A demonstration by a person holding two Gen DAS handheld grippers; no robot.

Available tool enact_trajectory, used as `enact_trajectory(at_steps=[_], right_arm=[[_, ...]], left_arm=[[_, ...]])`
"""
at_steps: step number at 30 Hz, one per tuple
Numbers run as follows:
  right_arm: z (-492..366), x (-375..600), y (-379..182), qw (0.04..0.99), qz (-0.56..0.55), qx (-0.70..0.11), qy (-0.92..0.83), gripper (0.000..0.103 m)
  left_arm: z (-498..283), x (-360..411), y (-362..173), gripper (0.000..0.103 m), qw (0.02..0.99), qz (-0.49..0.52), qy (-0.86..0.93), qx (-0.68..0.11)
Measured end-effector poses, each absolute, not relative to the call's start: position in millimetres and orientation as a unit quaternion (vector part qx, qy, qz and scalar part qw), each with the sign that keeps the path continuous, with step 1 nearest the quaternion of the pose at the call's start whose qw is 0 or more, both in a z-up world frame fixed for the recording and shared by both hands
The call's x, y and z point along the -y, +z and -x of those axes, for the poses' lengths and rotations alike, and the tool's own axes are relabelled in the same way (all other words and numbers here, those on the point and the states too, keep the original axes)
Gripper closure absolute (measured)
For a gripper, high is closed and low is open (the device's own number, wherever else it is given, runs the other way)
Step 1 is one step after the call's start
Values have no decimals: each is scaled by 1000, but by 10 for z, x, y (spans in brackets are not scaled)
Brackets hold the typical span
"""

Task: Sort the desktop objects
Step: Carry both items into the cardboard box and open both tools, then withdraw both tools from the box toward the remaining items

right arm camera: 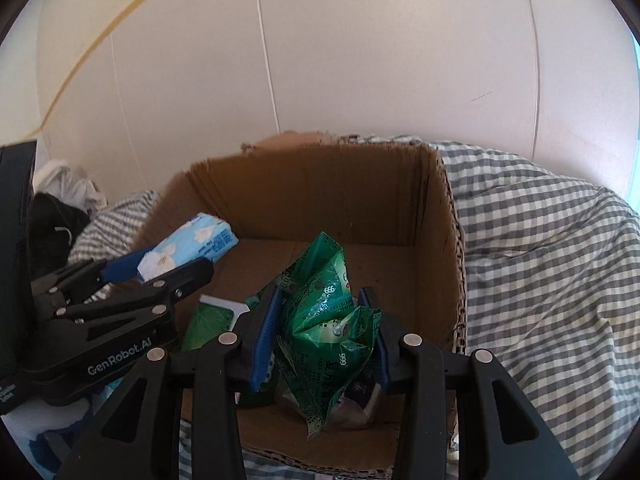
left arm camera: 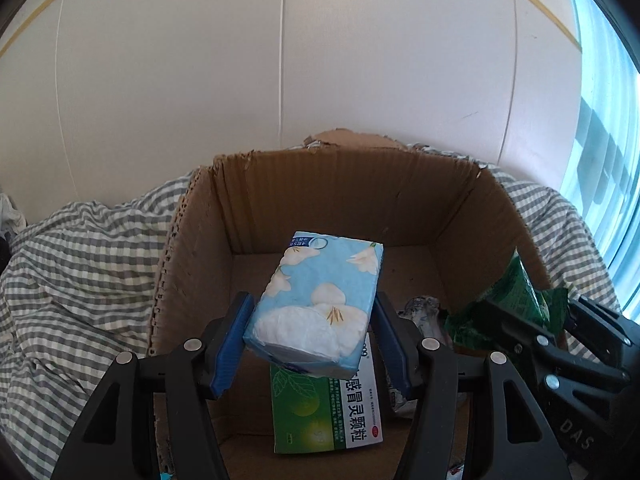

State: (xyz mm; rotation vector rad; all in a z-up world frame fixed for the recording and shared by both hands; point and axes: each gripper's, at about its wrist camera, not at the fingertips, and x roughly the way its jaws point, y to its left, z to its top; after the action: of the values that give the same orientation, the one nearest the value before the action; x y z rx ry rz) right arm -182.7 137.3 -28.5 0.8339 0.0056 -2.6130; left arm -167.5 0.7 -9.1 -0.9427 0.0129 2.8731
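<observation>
Your left gripper [left arm camera: 314,332] tilts downward over the box [left arm camera: 344,184], its blue pads clamped on the sides of the tissue pack [left arm camera: 316,296]. Your right gripper [right arm camera: 320,332] sits just beside it, also angled down above the box, its jaws pinched narrower on the green bag [right arm camera: 324,320].

White panelled wall [left arm camera: 320,60], perhaps window [left arm camera: 600,120]

The black plastic left gripper [right arm camera: 176,268] reads "GenRobot.AI"; the crumpled green foil packet [right arm camera: 326,332] shows "666", perhaps mirrored "999"; the flat green-and-white medicine box [left arm camera: 326,408] bears "感冒灵颗粒".
</observation>
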Motion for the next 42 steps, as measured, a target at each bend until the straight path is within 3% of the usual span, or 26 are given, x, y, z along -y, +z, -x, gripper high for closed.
enact_trajectory(at_steps=[5,7,9,14,18,24,42], right_arm=[[1793,-1352,-292,199,-301,-10,-932,62],[1781,-1347,-271,203,-301,-8,-932,62],[1772,-1357,-247,203,-299,-5,-933,49],[1709,-1425,-129,189,-283,4,-940,30],[1629,-1453,-23,190,-276,7,-942,13],[1423,-1496,176,184,-237,10,-954,0],[782,-1664,539,176,-180,4,-968,0]], left_arm=[[1676,-2,-67,37,52,316,947,5],[1671,-6,-32,25,49,312,949,8],[1648,20,27,17,43,303,952,17],[1557,78,182,16,29,288,956,40],[1449,174,351,8,26,266,962,46],[1211,221,617,0,18,228,973,45],[489,403,1025,0,-29,172,982,78]])
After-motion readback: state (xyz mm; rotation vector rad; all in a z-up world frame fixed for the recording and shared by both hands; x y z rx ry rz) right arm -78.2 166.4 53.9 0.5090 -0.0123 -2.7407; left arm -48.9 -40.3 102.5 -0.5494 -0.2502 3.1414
